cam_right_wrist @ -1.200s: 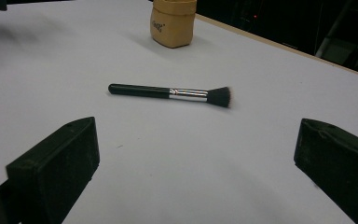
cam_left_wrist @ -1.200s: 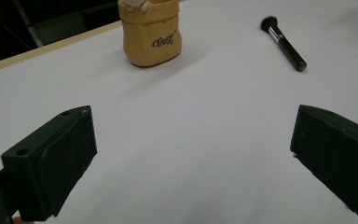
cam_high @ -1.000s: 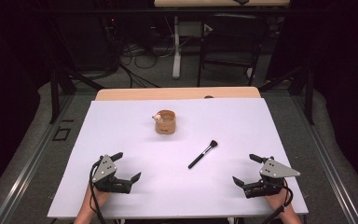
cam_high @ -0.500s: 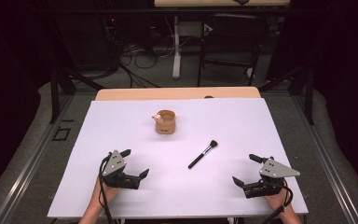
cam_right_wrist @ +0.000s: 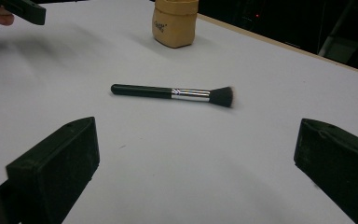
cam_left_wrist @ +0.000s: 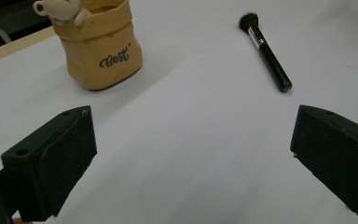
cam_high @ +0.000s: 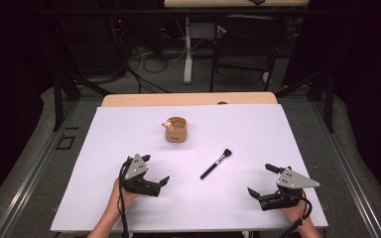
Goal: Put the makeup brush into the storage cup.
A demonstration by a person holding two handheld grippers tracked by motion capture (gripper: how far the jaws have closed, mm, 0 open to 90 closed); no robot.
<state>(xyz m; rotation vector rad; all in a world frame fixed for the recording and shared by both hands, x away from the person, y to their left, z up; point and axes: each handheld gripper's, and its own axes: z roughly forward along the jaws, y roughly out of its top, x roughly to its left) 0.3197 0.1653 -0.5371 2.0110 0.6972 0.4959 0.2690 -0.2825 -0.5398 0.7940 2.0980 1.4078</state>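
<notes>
- White sheet (cam_high: 278, 134) covers my table; nothing is gripped yet.
- Left gripper (cam_high: 155, 171) hovers released, jaws wide, angled toward the middle, probably readying an approach.
- Tan cup (cam_high: 177, 129) stands upright at centre-back.
- Black brush (cam_high: 216, 163) lies flat between both tools, free for either.
- Right gripper (cam_high: 264, 180) is released too, near the front edge.

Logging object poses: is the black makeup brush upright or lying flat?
Lying flat: the black makeup brush rests lengthwise on the white table.
</notes>
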